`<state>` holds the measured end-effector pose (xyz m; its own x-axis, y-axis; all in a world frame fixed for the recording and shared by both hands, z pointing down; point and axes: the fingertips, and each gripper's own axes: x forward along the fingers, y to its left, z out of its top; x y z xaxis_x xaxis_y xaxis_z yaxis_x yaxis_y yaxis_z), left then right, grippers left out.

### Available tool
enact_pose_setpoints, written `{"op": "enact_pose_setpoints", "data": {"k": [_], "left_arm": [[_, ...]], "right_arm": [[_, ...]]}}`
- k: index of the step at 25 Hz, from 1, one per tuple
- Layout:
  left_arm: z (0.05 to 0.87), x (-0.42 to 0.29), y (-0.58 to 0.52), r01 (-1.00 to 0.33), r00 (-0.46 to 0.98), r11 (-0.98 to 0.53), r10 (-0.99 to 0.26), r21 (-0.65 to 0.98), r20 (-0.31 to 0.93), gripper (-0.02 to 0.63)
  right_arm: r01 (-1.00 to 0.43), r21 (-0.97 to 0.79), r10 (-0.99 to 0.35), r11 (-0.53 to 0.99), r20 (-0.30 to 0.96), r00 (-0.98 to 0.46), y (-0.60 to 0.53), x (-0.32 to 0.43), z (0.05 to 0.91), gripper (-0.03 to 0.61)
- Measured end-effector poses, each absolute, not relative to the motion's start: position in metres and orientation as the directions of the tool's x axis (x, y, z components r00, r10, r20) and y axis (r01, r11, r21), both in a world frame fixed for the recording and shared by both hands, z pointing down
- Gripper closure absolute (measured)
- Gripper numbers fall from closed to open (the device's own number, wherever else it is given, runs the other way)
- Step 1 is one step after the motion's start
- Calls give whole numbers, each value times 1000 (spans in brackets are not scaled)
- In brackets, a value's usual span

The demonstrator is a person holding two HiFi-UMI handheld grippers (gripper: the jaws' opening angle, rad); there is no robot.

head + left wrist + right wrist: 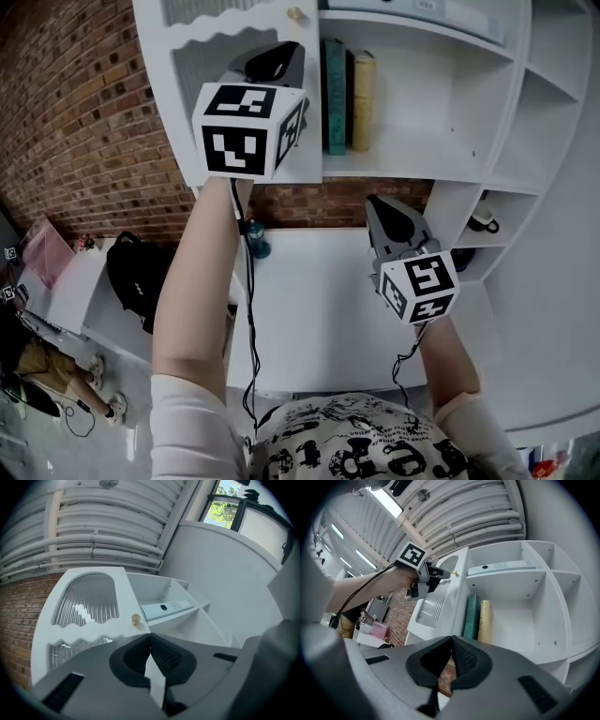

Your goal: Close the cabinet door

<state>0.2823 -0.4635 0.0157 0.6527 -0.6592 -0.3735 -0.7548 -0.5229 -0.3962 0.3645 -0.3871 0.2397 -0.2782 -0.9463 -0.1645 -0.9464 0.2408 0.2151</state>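
Observation:
The white cabinet door (239,56) stands open, swung out to the left of the shelves, with ribbed glass panels and a small brass knob (297,15). My left gripper (274,58) is raised in front of the door's lower panel, below the knob, shut with nothing in it. In the left gripper view the shut jaws (150,638) sit just under the knob (136,619), apart from it, and the door (86,611) fills the left. My right gripper (380,208) hangs lower over the white desk, shut and empty. The right gripper view shows its jaws (451,641) closed, with the left gripper (436,576) against the door (440,597).
Inside the open compartment a green book (335,94) and a yellow book (363,98) stand upright. A white device (168,607) lies on the shelf above. A teal bottle (258,239) stands on the desk (319,319), a mug (483,220) in a right shelf, a black bag (136,272) at the left.

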Motion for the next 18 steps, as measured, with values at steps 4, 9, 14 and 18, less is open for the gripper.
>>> {"op": "enact_pose_setpoints", "data": {"k": [4,9,14,18], "left_arm": [[46,283,-448,-715,698,-569,-621,-406,-357,600],[106,281,-441,-678,734,-626,-607,-387,-304,600],[166,276,-435,-649,759,-671,-603,-358,-246,600],[216,268,-427,-634,771,-704,-606,-321,-194,600]], "right_arm": [[-951,214,-948,225,-177,-264,-384,368,242,563],[-947,246,-947,207,-194,-257,-378,368,248,563],[-945,256,-950,203,-184,-254,-378,368,264,563],[-938,267,-952,219,-153,-266,-380,366,284,564]]}}
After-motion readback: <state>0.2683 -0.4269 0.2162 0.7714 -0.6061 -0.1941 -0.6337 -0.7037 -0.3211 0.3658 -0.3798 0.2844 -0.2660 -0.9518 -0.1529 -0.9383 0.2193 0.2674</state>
